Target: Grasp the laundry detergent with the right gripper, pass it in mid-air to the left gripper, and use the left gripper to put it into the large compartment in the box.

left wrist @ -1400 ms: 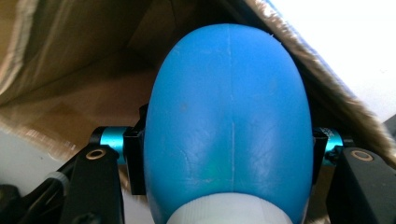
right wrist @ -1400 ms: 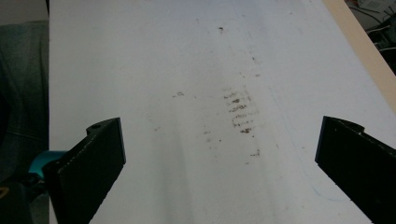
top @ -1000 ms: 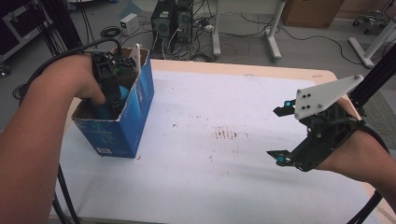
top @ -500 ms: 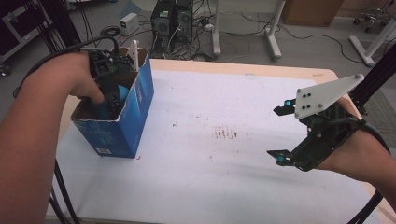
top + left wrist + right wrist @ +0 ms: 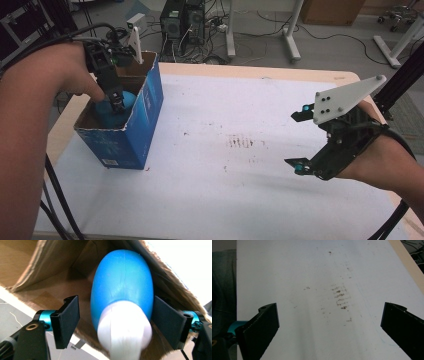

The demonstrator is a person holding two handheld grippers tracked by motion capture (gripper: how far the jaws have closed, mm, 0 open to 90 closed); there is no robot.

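A blue cardboard box (image 5: 145,115) with an open top stands on the left of the white table (image 5: 240,195). My left gripper (image 5: 116,102) reaches down into it. Between its jaws lies a smooth blue egg-shaped object (image 5: 122,285) with a white end toward the camera, seen from above as a blue patch (image 5: 127,98). The left gripper (image 5: 115,300) is open: its right jaw is against the object and a gap shows beside its left jaw. My right gripper (image 5: 298,141) hovers over the table's right side, open wide and holding nothing (image 5: 329,307).
Brown smudges (image 5: 242,141) mark the white sheet mid-table. Computer towers (image 5: 182,20), cables and desk legs (image 5: 290,35) stand on the floor beyond the far edge. A black post (image 5: 400,75) rises at the right. The bare wooden table edge (image 5: 65,125) runs left of the box.
My left gripper has shifted slightly inside the box, staying around the blue object. The right gripper and the box have not moved.
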